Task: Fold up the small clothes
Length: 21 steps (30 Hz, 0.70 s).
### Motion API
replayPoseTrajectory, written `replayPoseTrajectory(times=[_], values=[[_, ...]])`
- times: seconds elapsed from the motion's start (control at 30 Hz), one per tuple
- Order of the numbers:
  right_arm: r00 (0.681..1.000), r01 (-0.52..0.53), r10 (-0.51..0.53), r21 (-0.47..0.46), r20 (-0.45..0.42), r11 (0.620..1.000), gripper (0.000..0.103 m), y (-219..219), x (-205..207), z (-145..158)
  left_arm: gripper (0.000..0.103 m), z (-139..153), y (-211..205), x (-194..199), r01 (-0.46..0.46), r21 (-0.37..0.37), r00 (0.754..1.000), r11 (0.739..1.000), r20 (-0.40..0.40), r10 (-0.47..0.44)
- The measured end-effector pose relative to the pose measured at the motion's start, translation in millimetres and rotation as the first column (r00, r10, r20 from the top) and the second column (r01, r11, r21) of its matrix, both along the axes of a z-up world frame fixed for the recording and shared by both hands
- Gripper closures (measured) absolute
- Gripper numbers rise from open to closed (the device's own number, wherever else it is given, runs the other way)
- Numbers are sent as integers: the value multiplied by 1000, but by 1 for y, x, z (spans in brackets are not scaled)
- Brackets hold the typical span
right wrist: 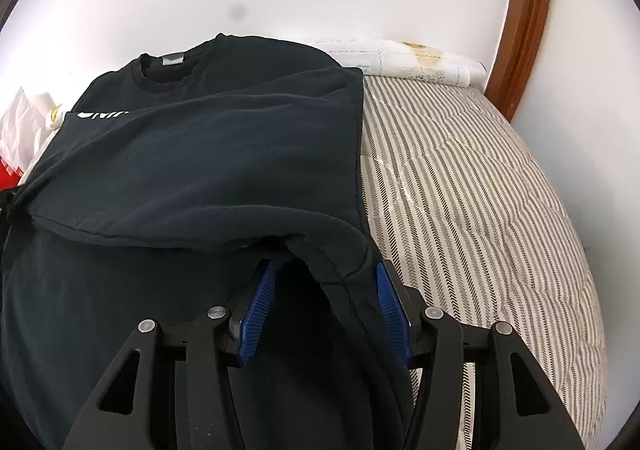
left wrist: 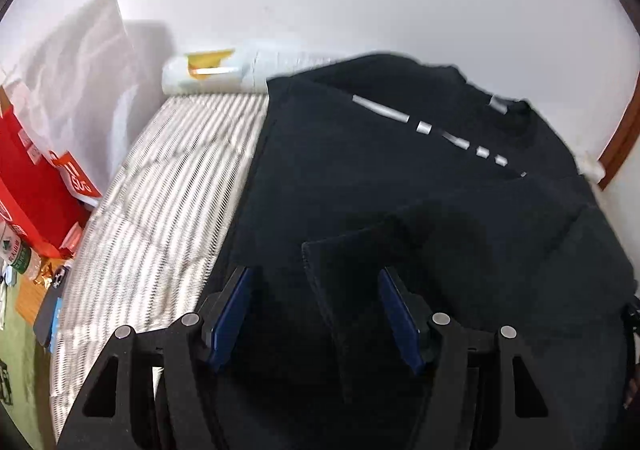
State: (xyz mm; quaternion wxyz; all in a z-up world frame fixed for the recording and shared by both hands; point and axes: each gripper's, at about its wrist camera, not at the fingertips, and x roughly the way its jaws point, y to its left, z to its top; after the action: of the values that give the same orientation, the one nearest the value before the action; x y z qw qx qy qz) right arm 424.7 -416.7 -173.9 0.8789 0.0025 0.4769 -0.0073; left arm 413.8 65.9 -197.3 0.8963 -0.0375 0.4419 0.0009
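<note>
White wall fills the background of both wrist views, with a curved wooden frame (right wrist: 528,9) at the far right. Below it a bed (right wrist: 480,189) under a striped quilt carries the work, a flat, soft surface with space to spread a garment out. A pale rolled cover (left wrist: 224,69) lies along its far edge, and red boxes (left wrist: 36,177) crowd the left side off the mattress.

On the bed lies the task's thing, a black T-shirt (right wrist: 180,153), collar toward the far wall and white lettering across the chest. It looks partway folded: in the right wrist view one side panel is doubled over the body, with a straight hem running near to far, and a sleeve lies flat across the near part in the left wrist view. That suggests the sides are being brought in before the length is halved.

Smaller still, the left gripper (left wrist: 316,314) hovers over the dark cloth with its blue pads well apart and gripping nothing; no fold is pinched. The right gripper (right wrist: 326,310) also stands spread, and a fold of the shirt's edge hangs down between its fingers, resting against the right pad (right wrist: 390,306); whether it is truly clamped cannot be told.
</note>
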Motion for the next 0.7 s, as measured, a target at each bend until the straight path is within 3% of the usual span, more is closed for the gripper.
replayPoseTrajectory(times=[0.1,0.13,0.17,0.2,0.23,0.3,0.43,0.6,0.7], values=[[1000,0,0,15,3,1000,47,0,4,-5,45,0,-9,1,3,30,1000,1000,21,-3],[1000,-8,8,6,2,1000,45,1,6,-6,60,1,-13,1,18,39,999,999,31,-19],[1000,-12,12,-4,5,1000,45,2,10,-5,69,2,-18,1,30,63,999,998,44,-33],[1000,-10,10,-4,12,1000,45,2,12,-4,83,3,-26,4,22,130,998,991,56,-30],[1000,-7,7,7,20,1000,45,2,16,-1,89,5,-31,4,19,185,997,983,64,-32],[1000,-14,14,7,19,1000,45,2,21,3,92,14,-29,4,30,167,995,986,93,-46],[995,-92,90,36,41,995,45,1,13,21,92,41,3,8,23,8,990,1000,140,-24],[974,-167,147,108,170,980,44,-1,1,59,91,34,9,22,19,17,994,1000,104,-21],[978,-149,127,126,168,981,44,2,17,59,90,18,6,25,11,30,998,999,66,-13]])
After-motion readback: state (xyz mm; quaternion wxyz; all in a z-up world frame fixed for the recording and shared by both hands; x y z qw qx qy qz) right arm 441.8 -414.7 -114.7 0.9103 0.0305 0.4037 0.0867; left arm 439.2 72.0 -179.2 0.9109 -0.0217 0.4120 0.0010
